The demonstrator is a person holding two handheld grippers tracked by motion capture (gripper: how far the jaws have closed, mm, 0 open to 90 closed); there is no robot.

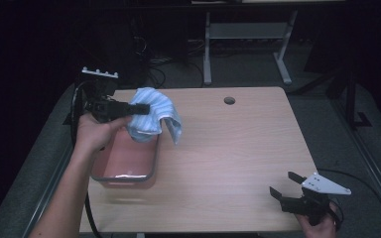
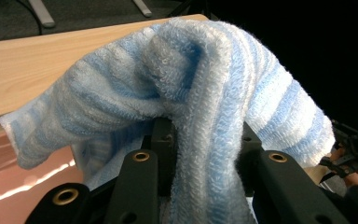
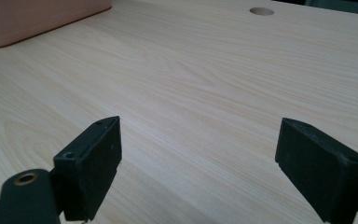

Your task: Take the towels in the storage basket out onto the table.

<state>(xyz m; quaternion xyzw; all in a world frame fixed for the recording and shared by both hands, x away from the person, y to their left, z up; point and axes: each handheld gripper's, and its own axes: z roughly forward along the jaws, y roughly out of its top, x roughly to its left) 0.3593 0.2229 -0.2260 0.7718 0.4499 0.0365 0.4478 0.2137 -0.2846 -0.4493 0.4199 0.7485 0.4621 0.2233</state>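
1. Right claw idle at near desk edge, jaws spread, empty; keep it clear.
2. Left claw pinches striped towel above pink tray; judge lowering slowly, folds inside rim.

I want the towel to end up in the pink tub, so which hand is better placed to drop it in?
Left. The left hand-held gripper is shut on the blue-and-white striped terry towel, which hangs over the pink plastic tub. The right hand-held gripper sits open at the table's near right corner.
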